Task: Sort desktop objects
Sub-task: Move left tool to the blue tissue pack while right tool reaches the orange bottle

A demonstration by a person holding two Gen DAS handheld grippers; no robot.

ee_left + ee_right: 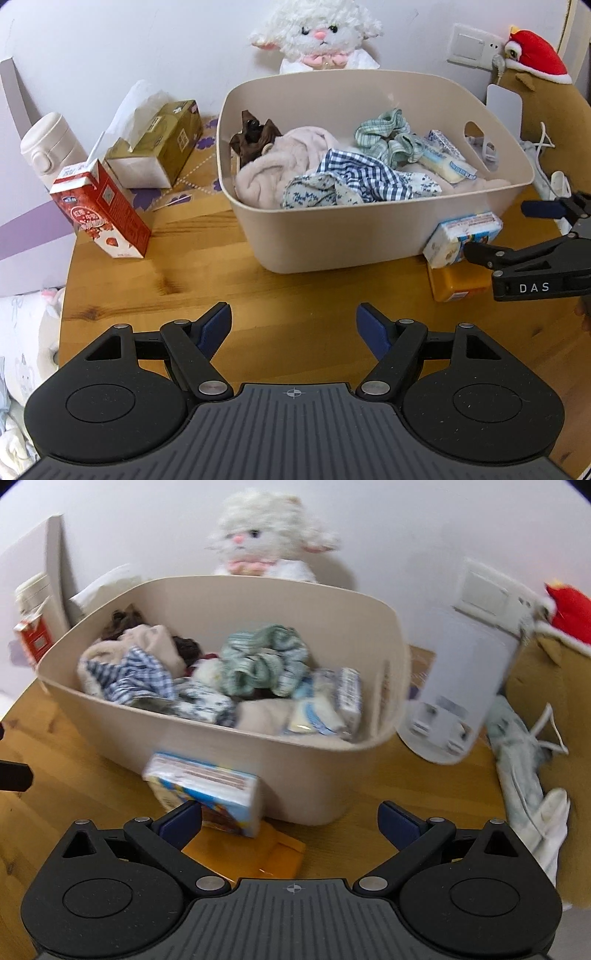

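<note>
Two tongs hang over a wooden counter (177, 280), both spread wide with nothing between their pads. At the far left in the left view stands a white flask (48, 147), then a red carton (101, 212) with a straw, tilted, and just behind it a gold tissue box (159, 144). The left tongs (293, 325) hover above bare wood in front of a beige bin (332, 236). Inside the bin lie a brown bow (255, 138), a pink fleece (280, 155), a blue check cloth (365, 171), a green striped scrunchie (388, 136) and a pale packet (447, 162) near the right wall. A white plush lamb (317, 37) sits behind the bin against the wall.

Right of the bin's front corner, a blue-and-white packet (461, 236) leans on the bin wall, resting on an orange packet (458, 284) that lies flat on the counter. The right tongs (290, 821) come in here (blurred in their own view): their left pad sits just beside the blue-and-white packet, whether touching I cannot tell. Farther right stand a white device (458, 694) and a brown plush with a red cap (535, 51).
</note>
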